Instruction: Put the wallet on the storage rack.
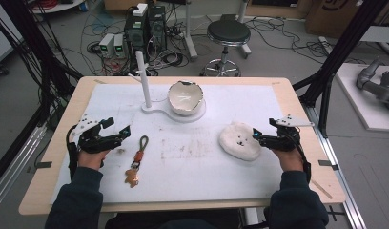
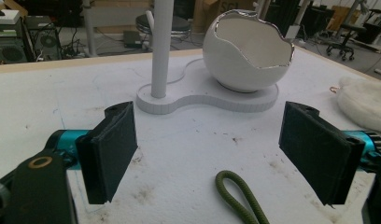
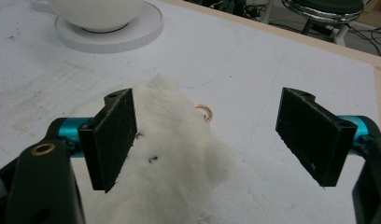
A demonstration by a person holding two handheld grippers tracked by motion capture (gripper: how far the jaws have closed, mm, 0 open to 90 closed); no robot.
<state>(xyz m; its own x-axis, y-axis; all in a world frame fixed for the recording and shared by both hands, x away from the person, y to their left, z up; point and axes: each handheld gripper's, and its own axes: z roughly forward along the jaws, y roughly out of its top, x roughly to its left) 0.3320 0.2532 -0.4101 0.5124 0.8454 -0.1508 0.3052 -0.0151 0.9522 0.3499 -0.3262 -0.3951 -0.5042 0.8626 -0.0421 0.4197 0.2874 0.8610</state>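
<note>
A: From the high view, what can you make out?

B: A table (image 1: 64, 191) with a white mat (image 1: 192, 157). The left gripper (image 1: 117, 132) sits at the mat's left edge, the right gripper (image 1: 257, 136) at its right, each held in a hand with a dark sleeve. A keychain (image 1: 138, 160) with an olive cord loop and a small brown charm lies just beside the left gripper. A fluffy white plush (image 1: 239, 140) lies right at the right gripper's tips. Farther back, a white stand (image 1: 152, 109) carries an upright post (image 1: 144, 78) and a cracked-egg bowl (image 1: 185, 98).

A: Any writing?

B: None legible. The charm's shape is too small to tell.

A: And the left gripper view?

B: Its jaws stand wide apart, holding nothing. The cord loop (image 2: 237, 196) pokes in between them and is cut off at the bottom edge. The post (image 2: 161, 46) runs out of the top. The bowl (image 2: 249, 51) has a silvery jagged rim. The plush (image 2: 366, 105) is clipped at the right edge.

A: Right gripper view?

B: Jaws also spread wide, empty. The plush (image 3: 179, 158) lies under the left-hand jaw, which hides part of it, and a small gold ring (image 3: 205, 111) peeks from its far side. Dark specks on the fur are hard to read. The stand (image 3: 114, 35) and bowl are cropped at the top.
</note>
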